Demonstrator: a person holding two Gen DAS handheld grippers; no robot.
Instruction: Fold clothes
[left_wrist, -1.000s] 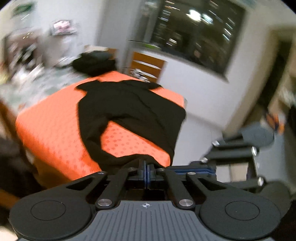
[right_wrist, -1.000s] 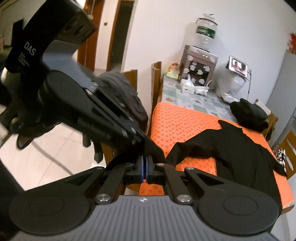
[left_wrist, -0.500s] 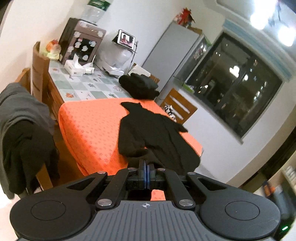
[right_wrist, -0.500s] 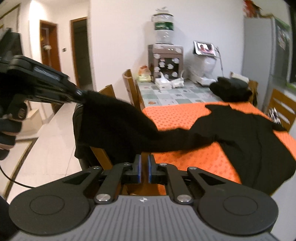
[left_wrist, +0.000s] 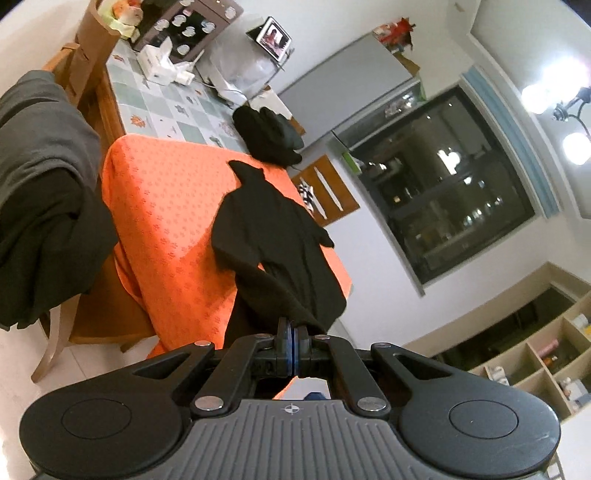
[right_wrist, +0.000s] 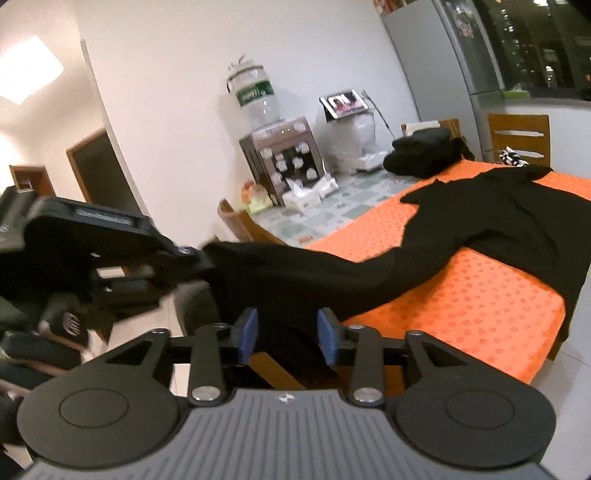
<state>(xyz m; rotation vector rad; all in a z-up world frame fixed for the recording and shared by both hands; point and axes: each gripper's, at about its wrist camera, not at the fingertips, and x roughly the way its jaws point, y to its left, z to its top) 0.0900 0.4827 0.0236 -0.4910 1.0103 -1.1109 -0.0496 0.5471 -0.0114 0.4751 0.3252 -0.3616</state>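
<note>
Right wrist view: my right gripper jaws are opening around the black long-sleeved garment's sleeve, stretched from the orange-covered counter at right toward my left gripper, clamped on its cuff.

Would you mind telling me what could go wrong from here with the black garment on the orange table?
1. The left gripper alone pinches the garment, which already hangs over the table edge; further pulling may drag it off.
2. The right gripper jaws are opening with cloth between them; that part may drop and bunch.
3. The stretched sleeve may twist, spoiling the fold.
</note>
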